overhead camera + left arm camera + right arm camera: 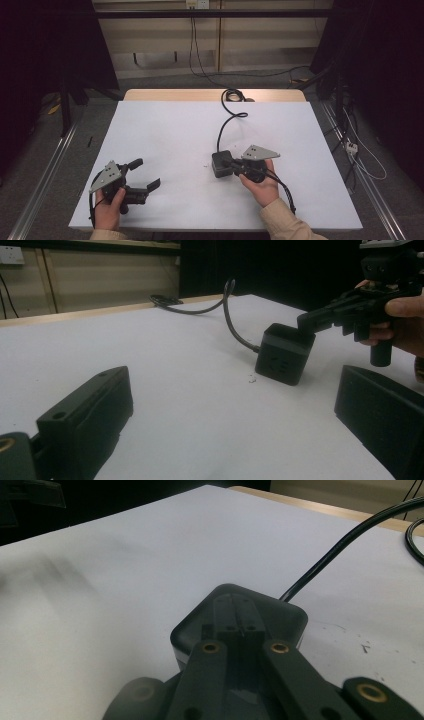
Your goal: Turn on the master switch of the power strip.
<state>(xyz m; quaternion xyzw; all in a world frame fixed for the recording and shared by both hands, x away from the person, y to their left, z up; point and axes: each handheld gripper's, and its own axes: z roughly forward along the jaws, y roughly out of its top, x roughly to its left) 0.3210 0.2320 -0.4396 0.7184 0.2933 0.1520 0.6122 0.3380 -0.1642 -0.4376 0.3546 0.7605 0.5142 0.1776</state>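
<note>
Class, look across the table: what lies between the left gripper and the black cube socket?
Bare white tabletop lies between left gripper and cube socket, as the high view shows; a tiny white scrap lies near the socket.

White table cover (pixel 165 130), wooden table edge (pixel 175 95), wall socket (pixel 196 4).

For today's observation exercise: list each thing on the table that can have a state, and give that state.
Black power cube: upright on the white table, sockets empty.
Its cable: attached, trailing to the far edge.
Right gripper: jaws shut, tips on the cube's top.
Left gripper: jaws open, empty.
</note>
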